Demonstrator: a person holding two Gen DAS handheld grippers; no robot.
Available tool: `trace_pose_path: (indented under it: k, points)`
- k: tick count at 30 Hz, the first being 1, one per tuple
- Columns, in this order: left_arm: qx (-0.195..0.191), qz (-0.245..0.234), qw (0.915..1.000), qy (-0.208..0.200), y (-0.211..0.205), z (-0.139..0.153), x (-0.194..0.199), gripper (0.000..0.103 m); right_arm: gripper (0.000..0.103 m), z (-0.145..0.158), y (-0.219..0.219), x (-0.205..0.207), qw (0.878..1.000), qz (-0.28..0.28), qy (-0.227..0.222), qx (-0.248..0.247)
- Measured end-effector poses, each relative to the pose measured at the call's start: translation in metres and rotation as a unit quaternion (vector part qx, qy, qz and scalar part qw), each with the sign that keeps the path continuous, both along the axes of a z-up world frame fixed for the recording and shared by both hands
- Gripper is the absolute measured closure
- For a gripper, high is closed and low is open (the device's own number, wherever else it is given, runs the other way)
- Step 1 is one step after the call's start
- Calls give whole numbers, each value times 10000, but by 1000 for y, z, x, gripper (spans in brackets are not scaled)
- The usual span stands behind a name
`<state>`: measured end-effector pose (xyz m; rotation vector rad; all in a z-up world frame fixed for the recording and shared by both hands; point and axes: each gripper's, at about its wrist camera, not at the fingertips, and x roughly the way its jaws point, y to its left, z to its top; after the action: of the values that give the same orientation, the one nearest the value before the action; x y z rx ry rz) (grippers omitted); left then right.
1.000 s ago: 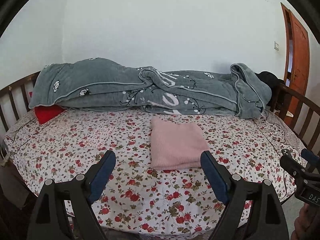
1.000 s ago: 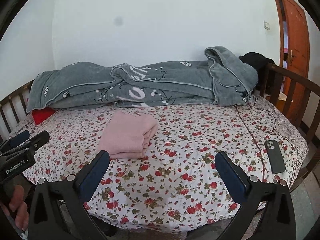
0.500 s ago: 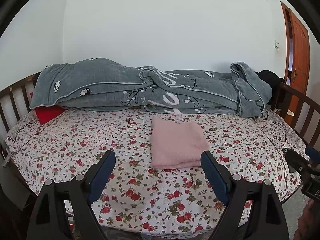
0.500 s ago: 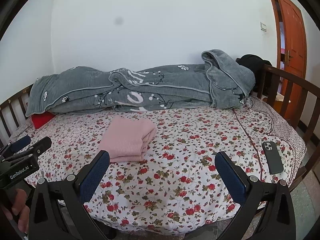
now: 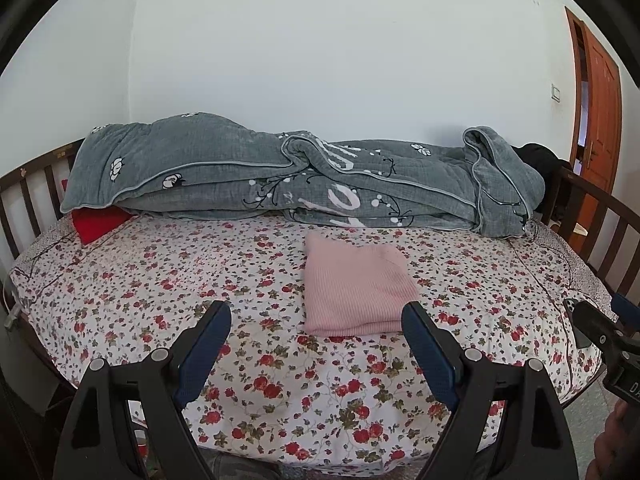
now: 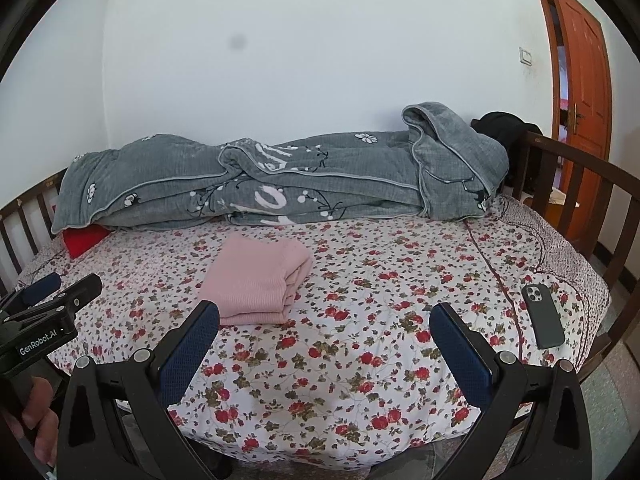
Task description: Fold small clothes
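A pink knitted garment [image 5: 354, 286] lies folded into a neat rectangle in the middle of the floral bed sheet [image 5: 160, 280]; it also shows in the right wrist view [image 6: 256, 280]. My left gripper [image 5: 316, 344] is open and empty, held near the bed's front edge, short of the garment. My right gripper [image 6: 324, 344] is open and empty, to the right of the garment and back from it. Each gripper shows at the edge of the other's view, the left one [image 6: 44, 312] and the right one [image 5: 608, 340].
A rolled grey quilt [image 5: 280, 176] lies along the wall at the back. A red pillow [image 5: 98, 226] peeks out at the left. A dark phone [image 6: 542, 316] lies near the bed's right edge. Wooden rails [image 6: 568, 184] bound both ends. An orange door [image 6: 580, 80] stands at right.
Both grippers have drawn back and risen slightly from the bed, still open. The folded garment has not moved.
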<state>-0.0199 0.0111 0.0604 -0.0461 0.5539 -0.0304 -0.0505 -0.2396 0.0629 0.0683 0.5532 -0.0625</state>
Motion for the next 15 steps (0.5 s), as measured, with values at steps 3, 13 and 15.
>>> trace_pose_path:
  k: [3,13,15]
  points:
    - [2,-7,10000,0,0,0,0,16,0,1,0,0,10000,3,-4,5]
    - [2,0,10000,-6,0,1,-2,16,0,3,1,-1,10000,5,-23,9]
    - [-7,-3,10000,-4,0,1,-2,16,0,2,1,-1,10000,5,-18,17]
